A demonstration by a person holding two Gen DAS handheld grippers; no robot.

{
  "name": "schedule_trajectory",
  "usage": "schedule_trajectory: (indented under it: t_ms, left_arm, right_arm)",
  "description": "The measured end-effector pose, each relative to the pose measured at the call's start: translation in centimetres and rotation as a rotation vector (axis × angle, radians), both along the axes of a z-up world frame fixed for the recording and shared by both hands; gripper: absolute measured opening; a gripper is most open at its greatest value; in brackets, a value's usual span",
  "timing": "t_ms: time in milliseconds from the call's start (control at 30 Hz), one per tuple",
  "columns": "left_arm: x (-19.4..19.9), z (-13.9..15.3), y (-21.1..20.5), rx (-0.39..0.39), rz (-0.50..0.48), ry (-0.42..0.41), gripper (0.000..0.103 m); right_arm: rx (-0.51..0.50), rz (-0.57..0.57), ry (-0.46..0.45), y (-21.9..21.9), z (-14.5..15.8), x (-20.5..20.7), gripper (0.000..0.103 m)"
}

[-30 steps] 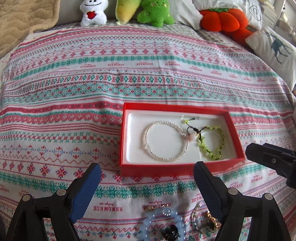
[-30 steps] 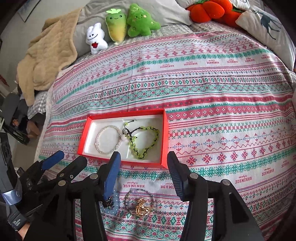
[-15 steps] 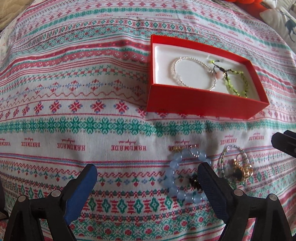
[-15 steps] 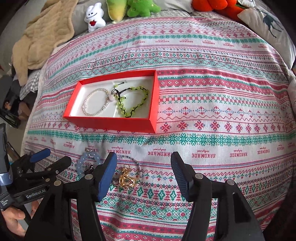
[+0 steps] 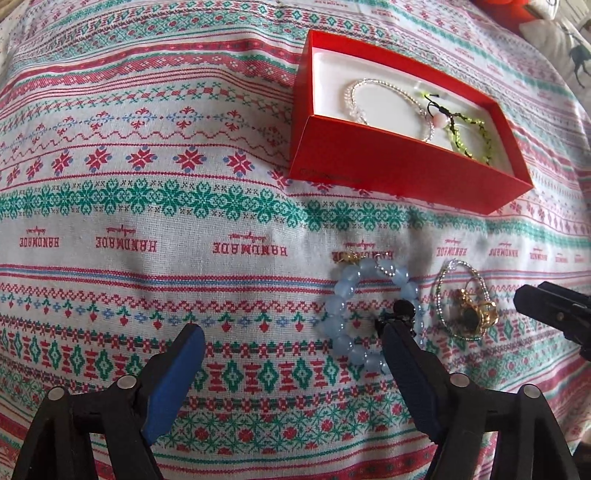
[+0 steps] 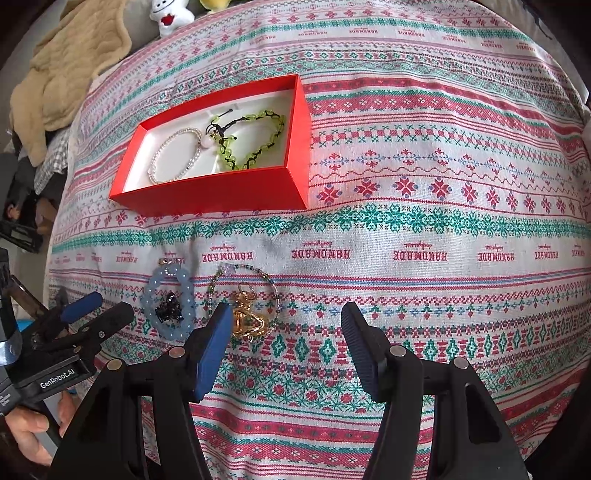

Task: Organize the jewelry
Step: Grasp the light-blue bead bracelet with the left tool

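Note:
A red box (image 5: 399, 173) (image 6: 207, 192) on the patterned bedspread holds a clear bead bracelet (image 5: 384, 99) (image 6: 173, 155) and a green bead bracelet (image 5: 476, 140) (image 6: 255, 140). In front of it lie a pale blue bead bracelet (image 5: 347, 306) (image 6: 151, 306) with a black charm (image 6: 168, 312), and a thin beaded bracelet (image 5: 443, 291) (image 6: 273, 284) with a gold piece (image 5: 476, 314) (image 6: 249, 321). My left gripper (image 5: 291, 332) (image 6: 99, 306) is open, its right finger at the blue bracelet. My right gripper (image 6: 286, 321) is open, its left finger at the gold piece.
The bedspread (image 6: 443, 221) spreads wide to the right of the box. A beige blanket (image 6: 70, 62) and a white plush toy (image 6: 170, 14) lie at the far left edge. A deer-print pillow (image 5: 569, 55) sits at the far right.
Both grippers have moved down and closer to the loose jewelry in front of the box. The box has shifted up and away in both views. Both stay open.

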State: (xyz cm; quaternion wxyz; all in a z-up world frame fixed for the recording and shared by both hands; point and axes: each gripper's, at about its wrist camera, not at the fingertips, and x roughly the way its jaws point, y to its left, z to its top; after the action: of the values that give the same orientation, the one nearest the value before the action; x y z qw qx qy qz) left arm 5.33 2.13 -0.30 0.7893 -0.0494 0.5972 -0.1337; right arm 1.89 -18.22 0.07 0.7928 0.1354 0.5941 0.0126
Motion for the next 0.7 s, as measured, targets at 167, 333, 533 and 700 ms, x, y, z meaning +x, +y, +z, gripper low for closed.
schedule_trajectory:
  t_ms: [167,333,533,700]
  left_arm:
    - [0.2,-0.3,-0.7,-0.018,-0.010,0.015,0.054]
    - [0.9,-1.0,-2.3,-0.011,-0.028,0.025,0.033]
    - [1.6,-1.6,-3.9,0.013,-0.042,0.016,0.020]
    - [2.3,-2.0,-5.1,0.043,-0.056,-0.011,0.009]
  right_arm:
    - [0.012,-0.014,0.007,-0.1,-0.2,0.2,0.064]
    - [0.022,-0.025,0.011,-0.3,-0.5,0.2,0.064]
    - [0.012,-0.063,-0.005,-1.2,-0.5,0.3,0.064]
    - [0.016,-0.066,-0.002,-1.4,-0.5,0.4,0.063]
